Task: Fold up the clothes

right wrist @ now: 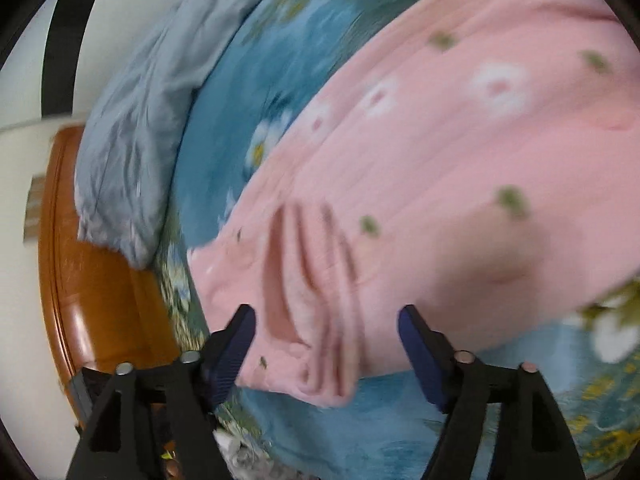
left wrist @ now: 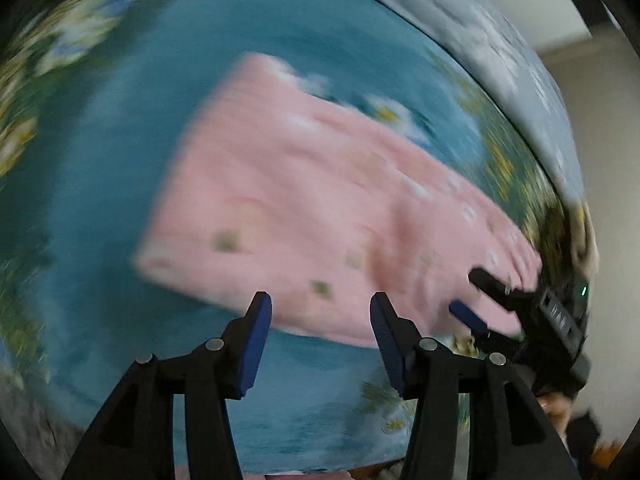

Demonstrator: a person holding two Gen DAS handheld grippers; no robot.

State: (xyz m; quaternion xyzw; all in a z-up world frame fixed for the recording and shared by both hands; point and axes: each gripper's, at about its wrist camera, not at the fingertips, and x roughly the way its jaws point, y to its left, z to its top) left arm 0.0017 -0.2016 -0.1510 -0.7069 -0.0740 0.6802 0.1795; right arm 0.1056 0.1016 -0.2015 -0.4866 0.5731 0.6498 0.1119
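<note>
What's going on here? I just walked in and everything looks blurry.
A person is folding laundry on a bed with hand-held tongs in each hand. A pink flowered garment lies partly folded on the blue floral bedspread. The left tongs are open over its near edge, gripping nothing. The right tongs are open too, straddling the garment's bunched end without pressing on it. A grey-blue quilt lies crumpled near the wooden bed frame.

A bedroom at home: bed under a blue floral bedspread (left wrist: 120, 152), grey pillow (right wrist: 132, 120) at its head edge, glossy wooden headboard (right wrist: 92, 292), plain white walls (right wrist: 20, 320).
</note>
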